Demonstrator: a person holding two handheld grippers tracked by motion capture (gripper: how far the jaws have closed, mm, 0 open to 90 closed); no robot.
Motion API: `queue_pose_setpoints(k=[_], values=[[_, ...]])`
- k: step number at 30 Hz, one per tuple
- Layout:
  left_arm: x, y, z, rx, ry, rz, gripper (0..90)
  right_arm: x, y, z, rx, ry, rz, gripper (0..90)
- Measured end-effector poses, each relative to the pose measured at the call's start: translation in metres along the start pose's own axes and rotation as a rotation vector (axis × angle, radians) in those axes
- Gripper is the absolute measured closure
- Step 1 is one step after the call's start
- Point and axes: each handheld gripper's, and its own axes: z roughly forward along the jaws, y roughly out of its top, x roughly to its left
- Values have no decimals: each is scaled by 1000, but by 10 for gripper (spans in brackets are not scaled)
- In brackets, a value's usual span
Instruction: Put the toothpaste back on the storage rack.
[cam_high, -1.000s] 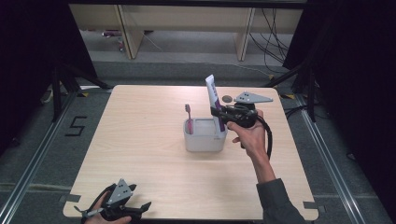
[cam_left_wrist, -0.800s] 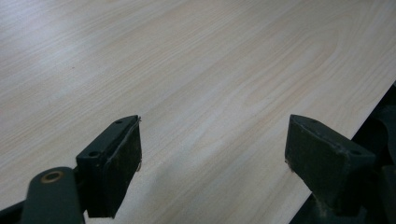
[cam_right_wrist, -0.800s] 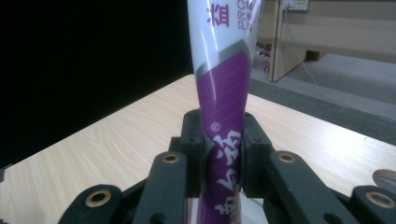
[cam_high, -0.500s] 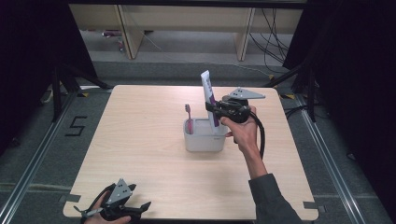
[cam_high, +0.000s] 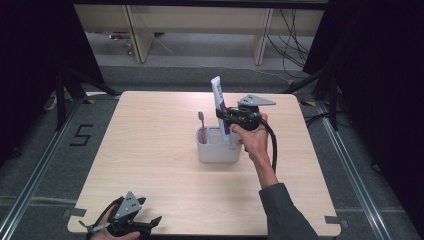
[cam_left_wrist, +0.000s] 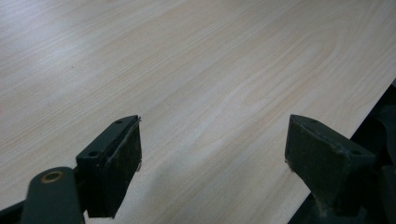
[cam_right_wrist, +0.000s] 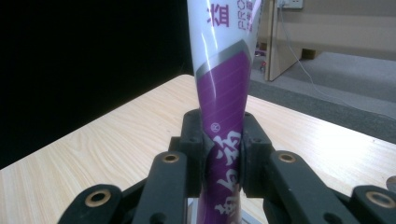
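A white and purple toothpaste tube (cam_high: 219, 104) stands upright over the right half of a grey holder (cam_high: 218, 148) in the middle of the table. My right gripper (cam_high: 223, 117) is shut on the tube's lower part; in the right gripper view both pads (cam_right_wrist: 194, 154) squeeze the purple tube (cam_right_wrist: 223, 107). A pink toothbrush (cam_high: 202, 126) stands in the holder's left half. My left gripper (cam_high: 150, 224) lies at the table's near left corner. In the left gripper view it is open (cam_left_wrist: 212, 161) with only bare wood between its jaws.
The wooden table (cam_high: 150, 150) is bare around the holder. A black cable (cam_high: 272, 145) hangs from the right gripper along the forearm. Dark curtains flank the table and a wooden shelf (cam_high: 200, 25) stands beyond the far edge.
The right gripper has carried the tube to the left and a little down, from beside the holder to over its right half. The left gripper has stayed put.
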Motion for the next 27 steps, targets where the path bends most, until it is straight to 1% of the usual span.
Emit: queue_pose_setpoints(k=[1,2,4,5,6,7,8,9,10,11,12,13,14,15,16,17,18,19,20,21,22,23,24,25,26,27], values=[[0,0,0,2,2,-2,182,0,-1,1,6,1,7,756],[0,0,0,4,1,-1,182,-1,-1,3,5,3,-2,756],[0,0,-1,5,1,1,182,0,-3,5,17,-3,2,756],[0,0,-1,6,1,0,182,-1,-4,6,15,-4,-11,756],[0,0,0,6,-1,1,182,-1,-5,7,21,-6,-7,756],[0,0,0,-1,0,-6,182,-1,-6,8,14,-2,4,756],[0,0,0,3,1,-1,182,-2,-7,8,20,-6,7,756],[0,0,0,4,0,2,182,-4,-8,9,14,-6,-16,756],[0,0,0,5,1,1,182,-3,-9,10,20,-7,-3,756],[0,0,-1,6,1,2,182,-4,-11,12,24,3,-16,756],[0,0,-1,6,3,1,182,-3,-11,12,31,8,-3,756],[0,0,-1,6,2,1,182,-3,-13,12,36,-1,1,755],[0,0,0,6,0,1,182,-4,-13,13,23,-21,-19,756],[0,0,0,-1,-1,-6,182,-3,-15,13,31,-14,10,755],[-1,0,1,-6,1,-7,182,-4,-16,14,38,-4,2,755],[1,0,0,5,12,7,182,-3,-17,13,48,-6,22,755],[1,0,0,3,10,6,182,-5,-18,14,38,-9,-5,755],[-1,0,1,-5,-1,-6,182,-5,-19,15,39,-7,4,755],[0,0,1,-5,1,-7,182,-5,-20,15,42,-6,-8,755],[0,0,1,-5,1,-7,182,-5,-21,15,42,-1,3,755],[1,0,0,8,7,11,183,-5,-22,16,43,-5,5,755],[1,0,0,8,11,9,182,-5,-23,16,51,-5,14,755],[0,0,0,1,6,3,183,-6,-24,16,60,-6,7,754],[0,0,0,1,5,2,183,-5,-25,17,57,-1,19,754],[1,0,0,5,11,8,183,-7,-27,17,56,-10,1,754],[-1,0,1,-8,0,-9,182,-7,-28,18,59,-2,11,755]])
